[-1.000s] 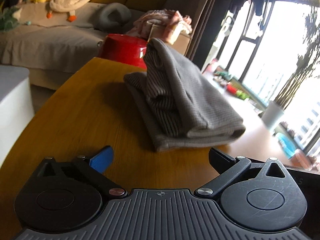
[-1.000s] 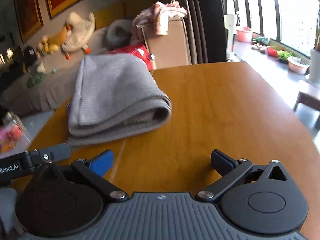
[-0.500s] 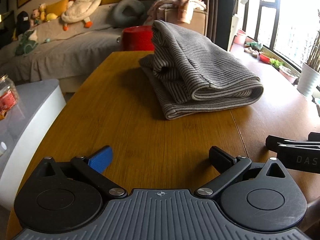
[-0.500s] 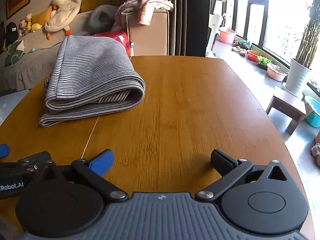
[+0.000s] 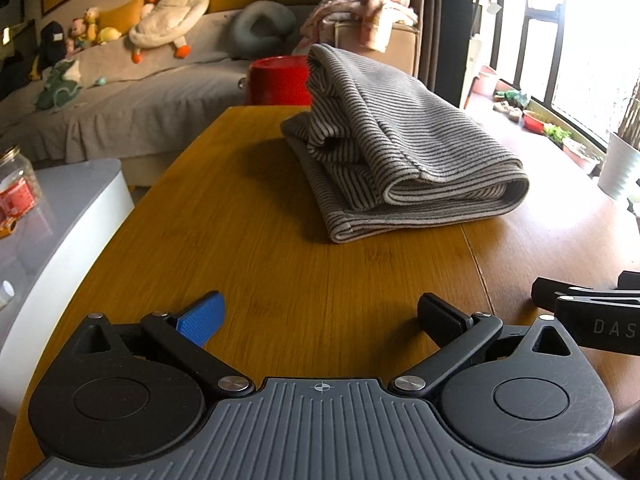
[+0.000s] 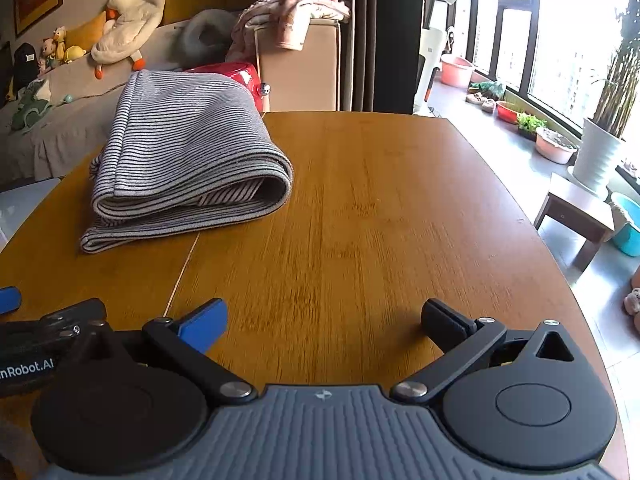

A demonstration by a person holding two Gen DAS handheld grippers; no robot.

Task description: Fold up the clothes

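Both tools (image 5: 320, 316) (image 6: 324, 316) withdrawn, striped garment (image 5: 404, 148) folded

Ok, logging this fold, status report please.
Left gripper open, empty. Right gripper open, empty. Striped garment folded on wooden table, untouched. Nothing in the way.

Wooden surface (image 5: 248, 216), seam running front to back. Red tub (image 5: 280, 80) just past its far edge at 12 o'clock. Grey sofa (image 5: 132, 104) at 10–11 o'clock with white duck plush (image 5: 168, 12) and grey neck pillow (image 5: 260, 28). Cardboard box (image 6: 300, 68) at 12, pink cloth (image 6: 292, 8) on top. White plant pot (image 6: 596, 156) by window at 2 o'clock. Glass jar (image 5: 16, 192) at 9.
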